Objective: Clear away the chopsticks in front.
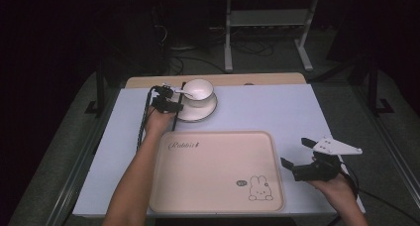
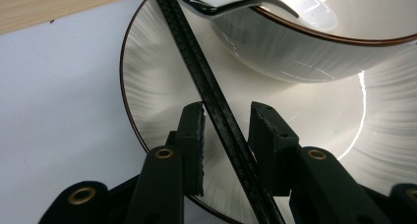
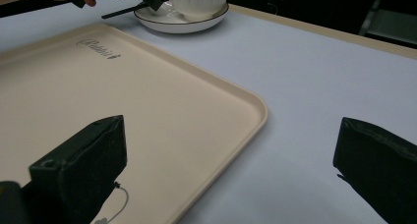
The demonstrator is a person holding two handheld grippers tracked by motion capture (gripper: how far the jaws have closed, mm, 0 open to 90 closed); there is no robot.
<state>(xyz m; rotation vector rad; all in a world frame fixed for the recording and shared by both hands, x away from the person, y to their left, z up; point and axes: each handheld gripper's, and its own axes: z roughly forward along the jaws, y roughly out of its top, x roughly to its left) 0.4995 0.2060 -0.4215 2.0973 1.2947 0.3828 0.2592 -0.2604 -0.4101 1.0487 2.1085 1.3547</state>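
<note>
Bowl (image 1: pixel 199 90) with spoon (image 1: pixel 181 92) inside sits on saucer (image 1: pixel 198 112); tray (image 1: pixel 218 169) nearby.

My table (image 1: pixel 277 112), covered in a pale sheet, shows a wood edge at the far side. Tray (image 1: pixel 208 171) lies just left of my right gripper (image 1: pixel 304 154). Saucer (image 1: pixel 208 112) sits under my left gripper (image 1: pixel 171 99).

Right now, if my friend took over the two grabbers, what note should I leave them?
Left gripper: open, jaws either side of the black chopsticks lying across the saucer, not yet clamped.
Right gripper: open, holding nothing, right of the tray.
Bowl with spoon sits on the saucer at the table's far side.
Tray holds nothing. Nothing moved onto it yet; probably chopsticks, bowl and saucer remain.
</note>
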